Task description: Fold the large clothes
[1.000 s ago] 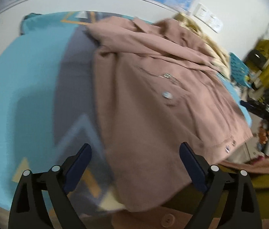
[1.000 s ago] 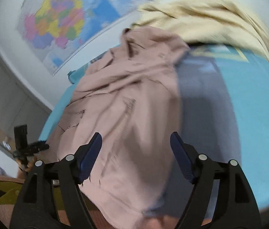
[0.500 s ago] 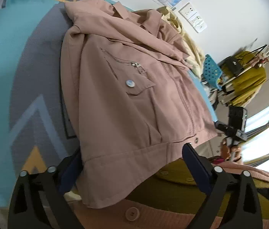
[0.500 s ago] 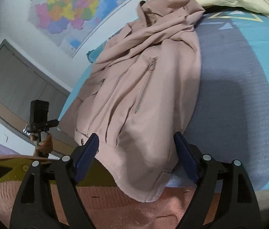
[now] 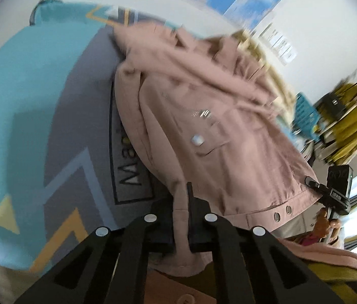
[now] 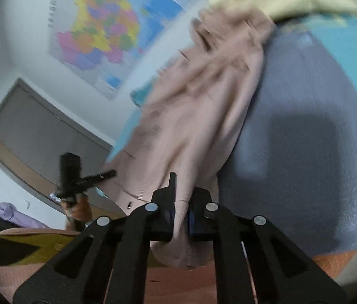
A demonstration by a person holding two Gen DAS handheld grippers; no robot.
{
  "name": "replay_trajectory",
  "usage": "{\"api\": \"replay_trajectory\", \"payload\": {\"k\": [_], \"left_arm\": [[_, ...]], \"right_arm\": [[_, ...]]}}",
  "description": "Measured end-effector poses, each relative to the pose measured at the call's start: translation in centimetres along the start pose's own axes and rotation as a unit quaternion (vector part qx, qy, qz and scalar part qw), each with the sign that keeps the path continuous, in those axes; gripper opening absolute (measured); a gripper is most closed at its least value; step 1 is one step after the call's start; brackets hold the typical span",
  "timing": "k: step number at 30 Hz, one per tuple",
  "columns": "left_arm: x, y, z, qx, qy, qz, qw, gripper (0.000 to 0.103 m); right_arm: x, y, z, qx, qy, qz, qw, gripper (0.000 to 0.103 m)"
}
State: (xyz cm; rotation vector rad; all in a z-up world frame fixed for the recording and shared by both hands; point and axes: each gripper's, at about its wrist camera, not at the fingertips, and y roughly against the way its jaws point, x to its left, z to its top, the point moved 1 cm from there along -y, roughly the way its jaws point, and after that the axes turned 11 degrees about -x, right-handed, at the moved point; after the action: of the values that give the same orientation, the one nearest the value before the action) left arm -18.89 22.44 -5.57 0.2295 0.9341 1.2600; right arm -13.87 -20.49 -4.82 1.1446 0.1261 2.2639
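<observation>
Jaws of both the left gripper [image 5: 180, 217] and right gripper [image 6: 180, 215] clamp the pink jacket's [image 5: 224, 136] near hem, its length running away toward the collar.

left wrist view low at the near hem of the pink jacket [image 5: 203, 136], facing up its length toward the wall, right wrist view likewise close at the hem, both share jacket [image 6: 191, 131] and bed cover [image 5: 39, 101]
</observation>
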Motion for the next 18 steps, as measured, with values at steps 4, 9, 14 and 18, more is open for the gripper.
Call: {"api": "replay_trajectory", "payload": {"k": [4,9,14,18], "left_arm": [[-1.0,3.2,0.7,-0.038,-0.013,-0.017,0.9991,0.004],[0.1,2.4,-0.5,-0.003,-0.018,-0.015,0.9997,0.006],[2.6,-0.5,-1.8,0.045,-0.005,0.016,0.9988,0.029],[2.6,-0.5,-1.5,0.047,-0.002,-0.033,0.9983,0.060]], "right_arm": [[4.2,2.5,0.8,-0.033,0.031,0.043,0.998,0.007],[2.4,1.6,-0.5,0.014,0.012,0.017,1.000,0.014],[-2.3,0.5,-2.0,0.038,-0.051,-0.032,0.997,0.026],[-2.7,-0.1,-2.7,0.050,-0.050,-0.021,0.997,0.066]]}}
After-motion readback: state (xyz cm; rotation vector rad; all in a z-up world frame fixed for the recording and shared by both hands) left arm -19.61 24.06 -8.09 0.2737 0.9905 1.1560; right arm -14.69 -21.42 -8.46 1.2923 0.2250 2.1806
